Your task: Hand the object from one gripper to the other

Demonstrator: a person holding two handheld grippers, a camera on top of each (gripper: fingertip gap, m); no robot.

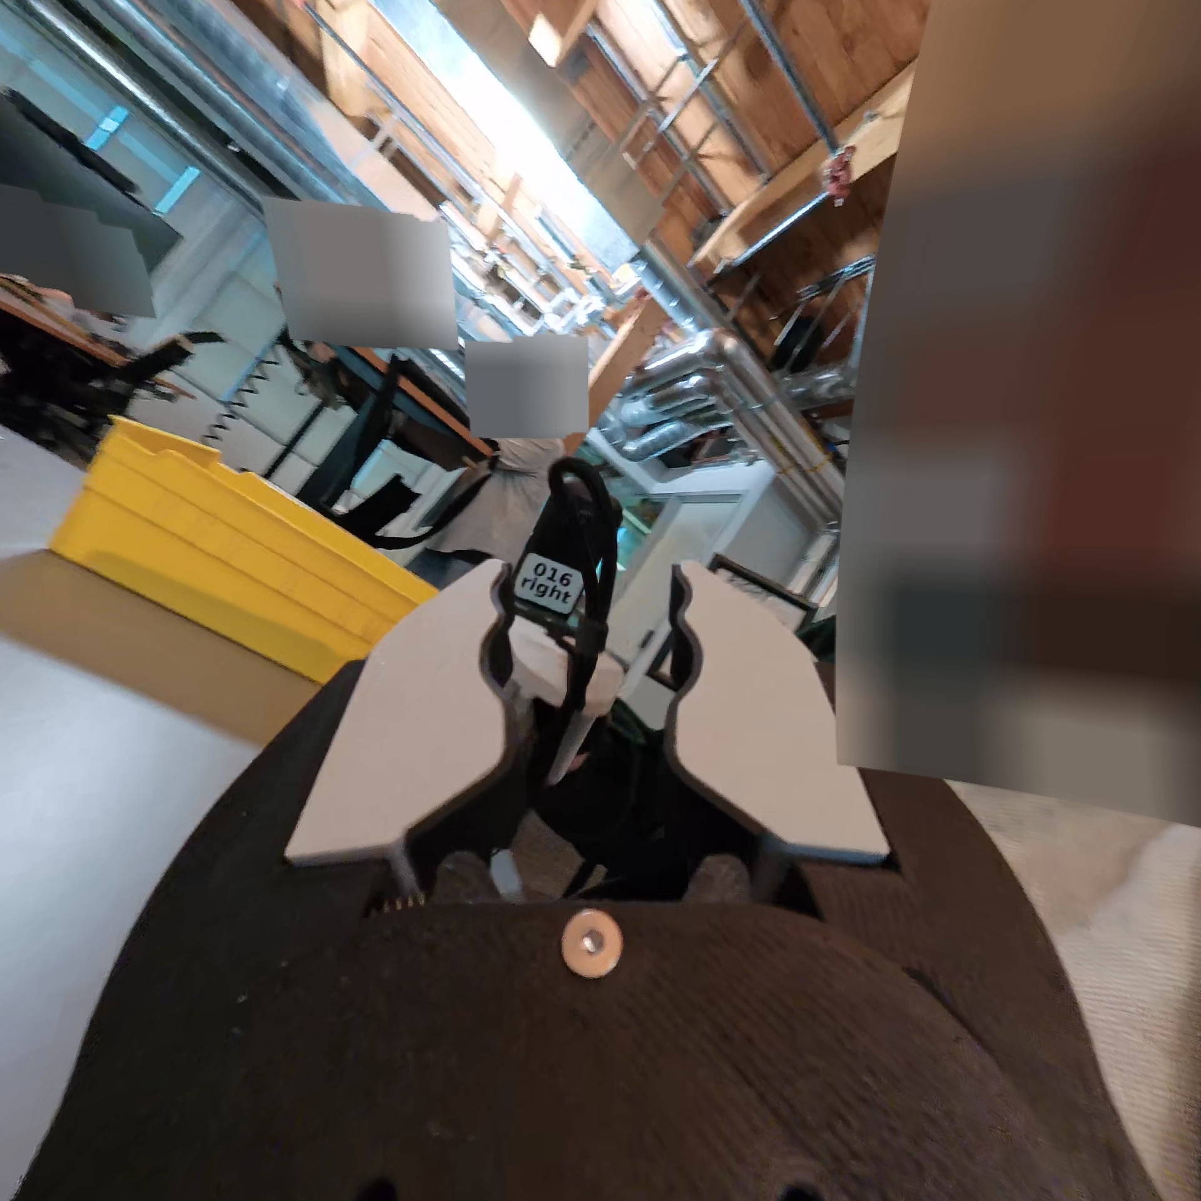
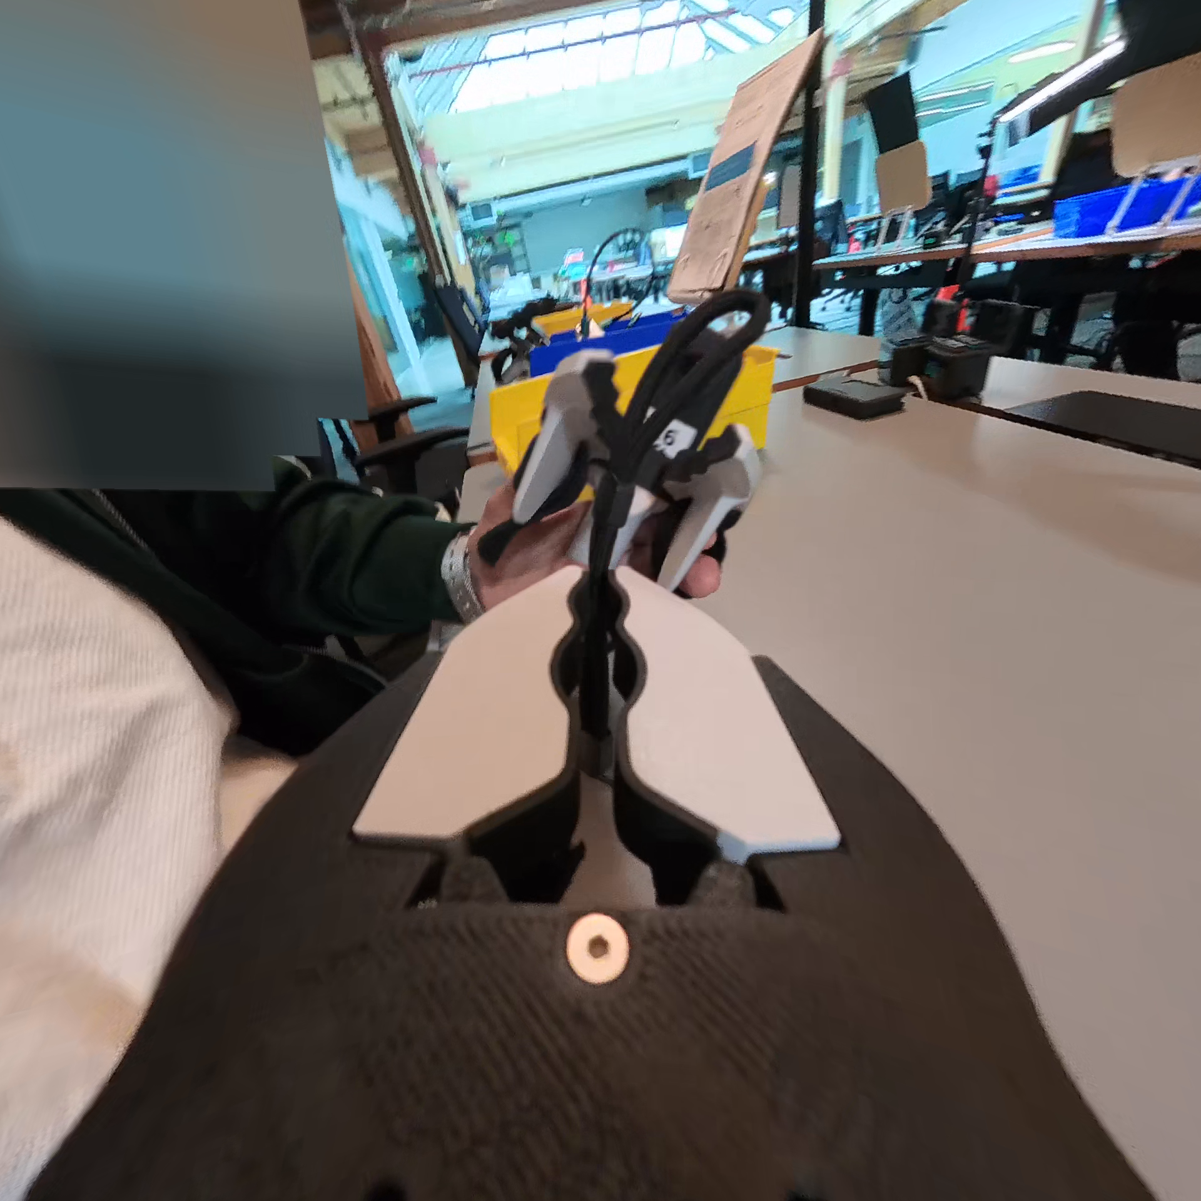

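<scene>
A black cable bundle [image 2: 682,377] with a loop at its top stands between the fingers of my right gripper [image 2: 598,578], which is shut on its lower part. My left gripper [image 2: 656,409] shows beyond it in a person's hand. It is open, with one finger on each side of the cable's upper part. In the left wrist view my left gripper [image 1: 591,575] is open, and the right gripper's labelled tip [image 1: 546,591] and the cable [image 1: 606,552] sit in the gap. I cannot tell whether the left fingers touch the cable.
Both grippers are held above a light table [image 2: 910,585]. A yellow bin [image 2: 520,416] and a blue bin [image 2: 585,351] stand behind them; the yellow bin also shows in the left wrist view [image 1: 227,552]. Black devices [image 2: 851,396] lie at the far right.
</scene>
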